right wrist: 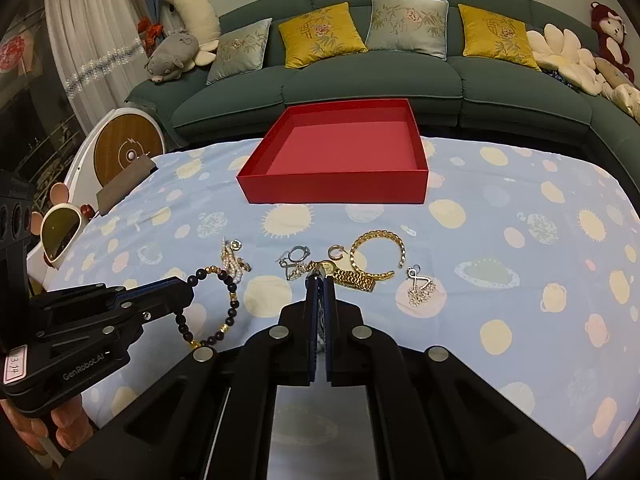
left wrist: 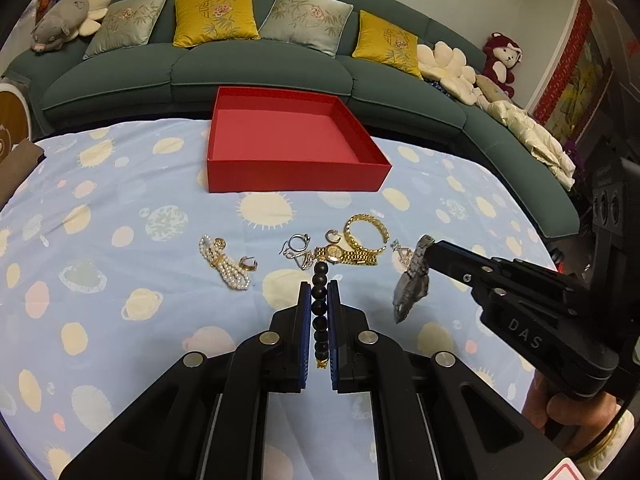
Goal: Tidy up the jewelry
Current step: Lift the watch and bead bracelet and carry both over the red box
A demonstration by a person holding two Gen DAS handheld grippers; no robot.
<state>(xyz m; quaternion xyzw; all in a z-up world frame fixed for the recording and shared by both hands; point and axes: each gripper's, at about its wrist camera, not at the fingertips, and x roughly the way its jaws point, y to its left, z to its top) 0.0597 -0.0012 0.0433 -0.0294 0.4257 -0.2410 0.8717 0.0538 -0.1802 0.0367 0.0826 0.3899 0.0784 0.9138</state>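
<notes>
My left gripper (left wrist: 320,286) is shut on a dark bead bracelet (left wrist: 321,280) with gold spacers, which hangs as a loop above the cloth (right wrist: 232,300). Off to its right, my right gripper (left wrist: 428,248) is shut on a silver link bracelet (left wrist: 412,284) that dangles from its tips. In the right wrist view that gripper (right wrist: 320,280) shows only a sliver of silver between its pads. An empty red box (left wrist: 296,176) stands beyond. On the cloth lie a pearl bracelet (left wrist: 226,264), gold watch (left wrist: 348,256), gold bangle (left wrist: 366,232) and silver earrings (left wrist: 298,246).
The table wears a blue cloth (right wrist: 500,312) with planet prints. A green sofa (right wrist: 380,80) with cushions runs behind it. Sunglasses (right wrist: 60,232) and a brown pad (right wrist: 124,184) sit at the table's left edge. A silver drop earring (right wrist: 420,286) lies right of the watch.
</notes>
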